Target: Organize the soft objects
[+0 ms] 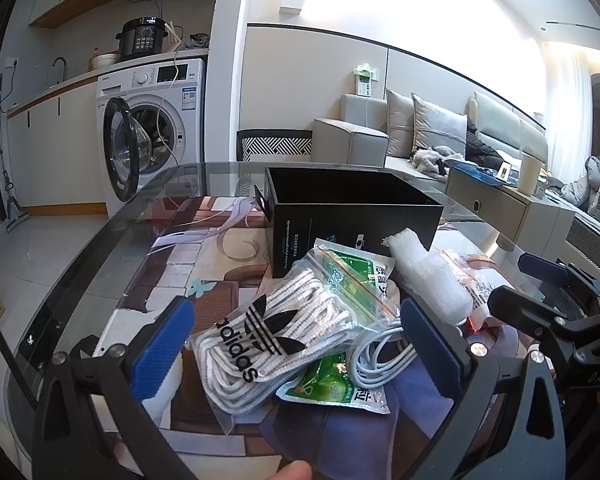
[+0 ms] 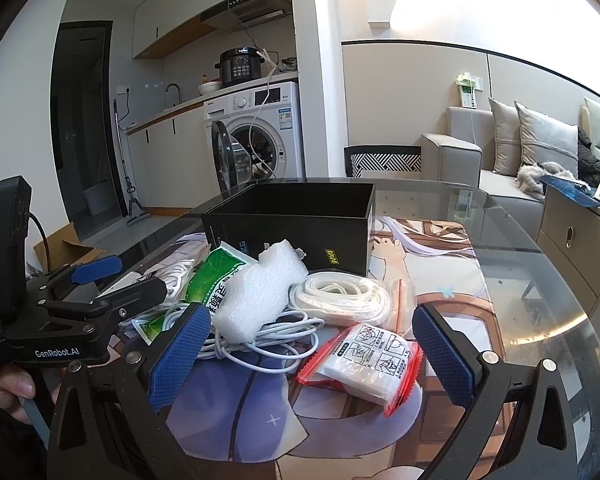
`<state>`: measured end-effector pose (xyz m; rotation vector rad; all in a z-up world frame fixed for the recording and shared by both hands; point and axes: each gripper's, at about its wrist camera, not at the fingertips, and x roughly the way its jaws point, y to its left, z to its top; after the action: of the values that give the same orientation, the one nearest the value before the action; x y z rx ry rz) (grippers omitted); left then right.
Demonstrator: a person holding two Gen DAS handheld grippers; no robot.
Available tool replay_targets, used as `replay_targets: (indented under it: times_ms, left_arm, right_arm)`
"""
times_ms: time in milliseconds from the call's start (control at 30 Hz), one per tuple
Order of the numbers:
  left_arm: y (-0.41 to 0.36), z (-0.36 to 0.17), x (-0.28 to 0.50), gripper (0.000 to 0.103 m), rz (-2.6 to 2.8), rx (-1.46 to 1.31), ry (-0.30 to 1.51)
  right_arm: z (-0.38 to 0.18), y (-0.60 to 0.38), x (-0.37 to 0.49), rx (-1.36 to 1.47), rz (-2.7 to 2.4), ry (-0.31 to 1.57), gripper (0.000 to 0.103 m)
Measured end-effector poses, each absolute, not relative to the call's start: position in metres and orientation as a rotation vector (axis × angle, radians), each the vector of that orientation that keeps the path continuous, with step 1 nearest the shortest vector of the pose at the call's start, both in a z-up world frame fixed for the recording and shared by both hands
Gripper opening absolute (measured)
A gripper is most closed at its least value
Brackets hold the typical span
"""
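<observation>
**A:** Under your left gripper (image 1: 296, 344), as its own camera shows, lies the clear bag of white laces (image 1: 268, 340), printed with a logo. Your jaws stand wide apart and hold nothing; the blue pads straddle the bag without touching it.

**B:** So I close here?

**A:** Drop lower first and centre on the thick bundle, I'd say. The plastic looks slippery, and a pinch on loose film alone may slide off. Mind the green packet (image 1: 336, 384) tucked partly under the bag and the white cable (image 1: 376, 356) coiled just beside your right-hand pad; either could come up too. The black box (image 1: 352, 216) stands open behind the pile, likely where the soft things go.

**B:** And the other side?

**A:** From the right wrist camera, your right gripper (image 2: 306, 356) is equally wide open and empty, hovering over the red-edged packet (image 2: 368, 364). The foam block (image 2: 260, 292) rests on the cable, with a bag of white cord (image 2: 340, 296) behind it, all crowded before the box. Your left gripper sits close at that view's left edge, so keep the two tools apart on the glass table (image 2: 540, 280).
</observation>
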<state>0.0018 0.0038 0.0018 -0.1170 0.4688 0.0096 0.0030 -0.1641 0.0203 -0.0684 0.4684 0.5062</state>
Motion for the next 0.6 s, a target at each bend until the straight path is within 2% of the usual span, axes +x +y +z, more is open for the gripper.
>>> replay_targets:
  times_ms: [600]
  left_arm:
    - [0.0032,0.0018,-0.0002,0.103,0.002,-0.117,0.463]
  right_arm:
    - [0.0243,-0.1669,-0.0027,-0.069,0.5,0.452,0.103]
